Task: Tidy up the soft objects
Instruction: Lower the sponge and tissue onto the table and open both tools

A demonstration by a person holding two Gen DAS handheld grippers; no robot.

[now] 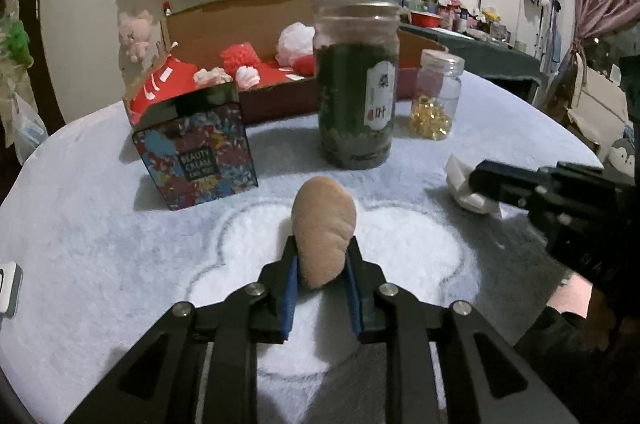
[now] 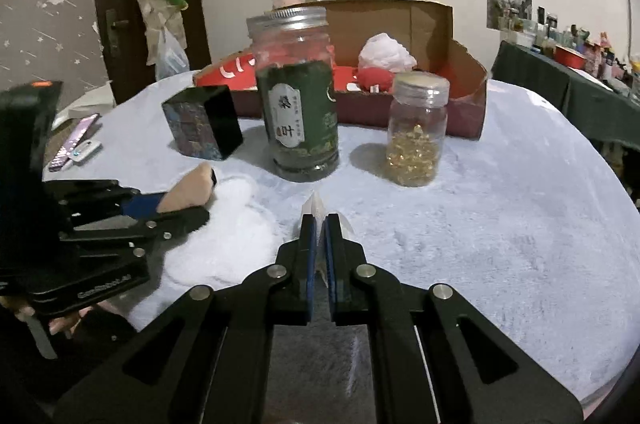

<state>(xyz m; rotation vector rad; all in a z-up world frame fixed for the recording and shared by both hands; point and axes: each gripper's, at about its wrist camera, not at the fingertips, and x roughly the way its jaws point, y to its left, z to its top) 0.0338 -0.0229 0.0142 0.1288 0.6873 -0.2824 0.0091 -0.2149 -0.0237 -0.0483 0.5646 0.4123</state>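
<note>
Sponge [image 1: 324, 236] sits clamped in the left gripper [image 1: 322, 264] — right gripper [image 2: 319, 236] pinches a tissue [image 2: 314, 209], likely bound for the box [image 1: 280, 95].

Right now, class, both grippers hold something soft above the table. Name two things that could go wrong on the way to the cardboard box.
1. The tall tea jar and the small jar of gold capsules stand between the grippers and the cardboard box; a low pass could topple one.
2. The left gripper pinches only the near end of the tan plush piece, so it may slip. The right gripper clamps a thin white packet similarly.
</note>
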